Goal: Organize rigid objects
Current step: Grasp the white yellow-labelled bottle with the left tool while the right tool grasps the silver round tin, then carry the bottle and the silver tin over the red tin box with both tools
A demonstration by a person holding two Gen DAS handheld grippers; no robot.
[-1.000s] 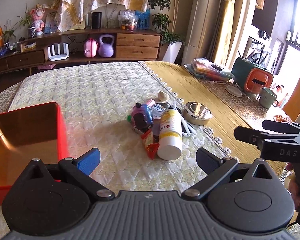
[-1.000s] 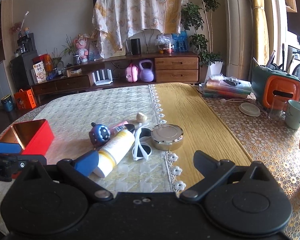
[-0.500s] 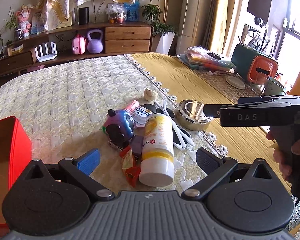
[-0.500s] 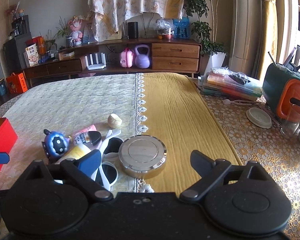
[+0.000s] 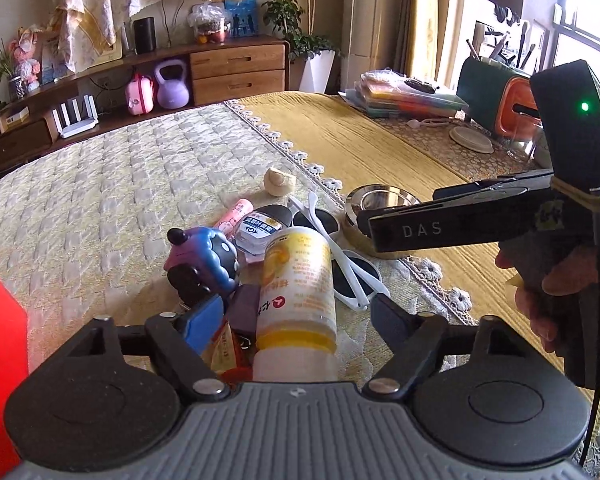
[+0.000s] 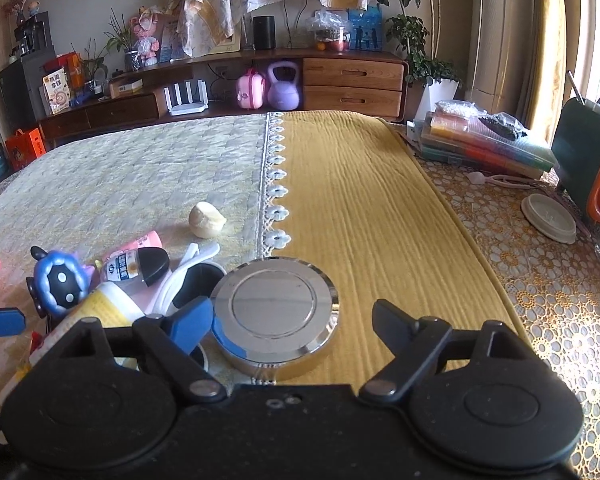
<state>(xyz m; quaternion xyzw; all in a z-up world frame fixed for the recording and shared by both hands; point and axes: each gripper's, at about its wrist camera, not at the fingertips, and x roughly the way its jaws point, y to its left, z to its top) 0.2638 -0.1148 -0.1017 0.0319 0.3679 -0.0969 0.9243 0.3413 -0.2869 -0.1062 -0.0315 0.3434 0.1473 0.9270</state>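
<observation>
A pile of small objects lies on the quilted cloth. My left gripper is open, its jaws on either side of a white and yellow bottle lying on its side. Beside the bottle are a blue-purple toy, white sunglasses, a pink tube and a small clear bottle with a black cap. My right gripper is open, its jaws on either side of a round silver tin, which touches neither pad. The red box is at the far left.
A cream shell-like piece lies behind the pile. A yellow runner covers the middle of the table. Stacked books, a round lid and a green and orange holder stand at the right.
Both grippers have moved forward and down. The left now straddles the white and yellow bottle, the right straddles the silver tin. The red box has slid to the left edge.
</observation>
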